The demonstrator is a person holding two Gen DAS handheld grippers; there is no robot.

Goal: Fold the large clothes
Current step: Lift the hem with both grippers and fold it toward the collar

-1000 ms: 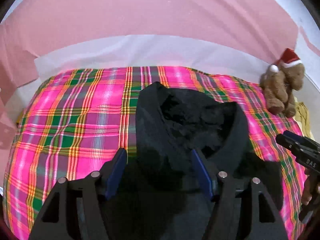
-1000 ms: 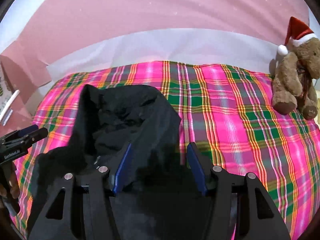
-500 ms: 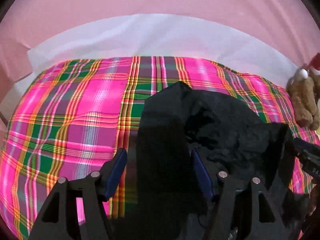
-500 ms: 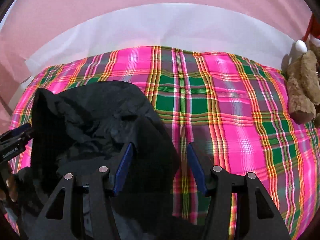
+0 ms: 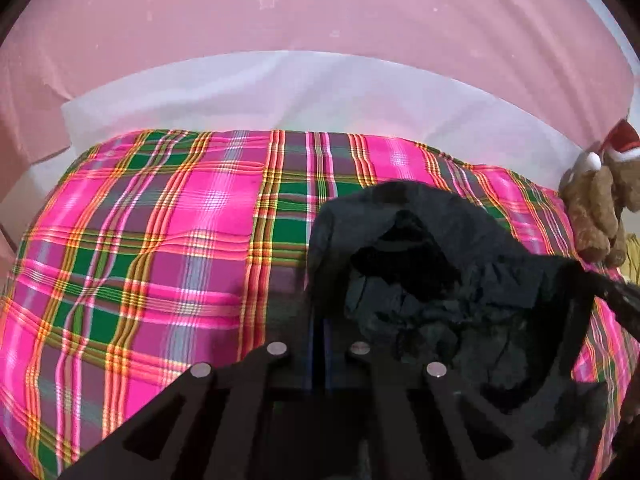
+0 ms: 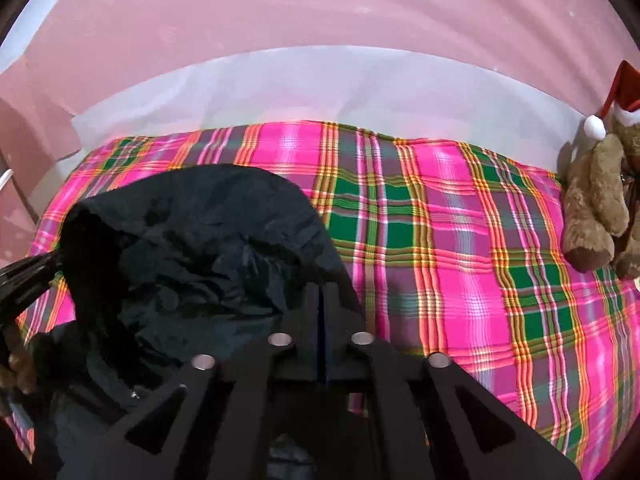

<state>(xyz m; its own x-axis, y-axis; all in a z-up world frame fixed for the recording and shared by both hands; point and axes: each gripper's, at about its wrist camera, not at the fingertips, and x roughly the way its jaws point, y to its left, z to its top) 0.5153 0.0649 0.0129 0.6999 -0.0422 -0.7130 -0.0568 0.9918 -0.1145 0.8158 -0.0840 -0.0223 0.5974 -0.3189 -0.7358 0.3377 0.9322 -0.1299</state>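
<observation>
Because each pinched one edge, the left gripper (image 5: 319, 322) and right gripper (image 6: 322, 304) held the black jacket (image 6: 192, 248) spread above the plaid blanket (image 6: 460, 240).

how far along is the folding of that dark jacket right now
Early. Done: both grippers have pinched hold, the left gripper and right gripper shut on edges of the crumpled black hooded jacket. In hand: it is held over the pink-and-green plaid bedspread. Left: spreading it flat and every fold.
</observation>
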